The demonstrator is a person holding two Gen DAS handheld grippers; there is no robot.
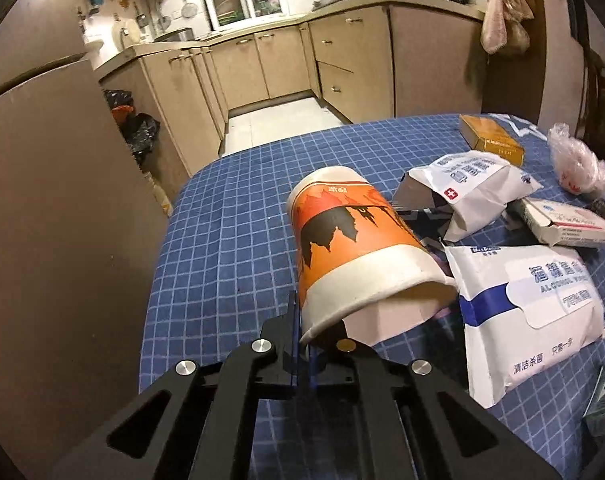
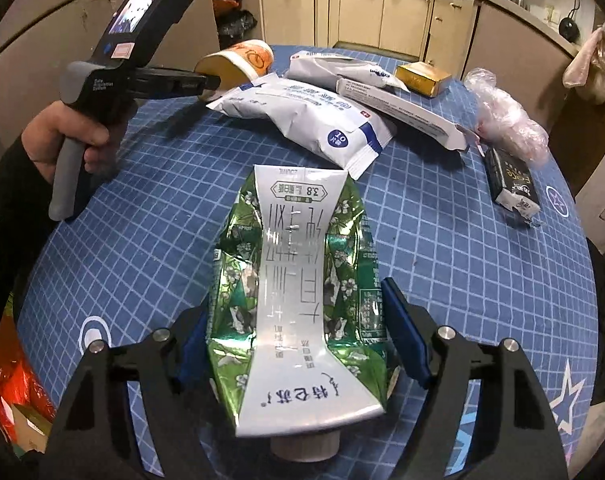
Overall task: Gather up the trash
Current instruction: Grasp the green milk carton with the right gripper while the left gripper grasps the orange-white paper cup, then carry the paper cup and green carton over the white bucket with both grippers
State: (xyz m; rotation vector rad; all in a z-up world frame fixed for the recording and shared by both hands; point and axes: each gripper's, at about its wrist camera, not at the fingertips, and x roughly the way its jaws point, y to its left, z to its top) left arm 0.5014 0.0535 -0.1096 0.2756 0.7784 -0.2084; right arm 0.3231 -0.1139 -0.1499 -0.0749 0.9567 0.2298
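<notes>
The jaws of the left gripper (image 1: 302, 344) are clamped together on the rim of an orange paper cup (image 1: 354, 248), which is held on its side above the blue checked tablecloth (image 1: 222, 240). The jaws of the right gripper (image 2: 298, 352) stand apart around a crumpled green milk carton (image 2: 294, 280); whether the blue pads press on it cannot be told. The carton, marked "3.8", is seen clearly only in the right wrist view, as is the hand (image 2: 62, 136) on the left handle. "ALCOHOL" is read on a white wipes pack (image 1: 534, 304) beside the cup.
</notes>
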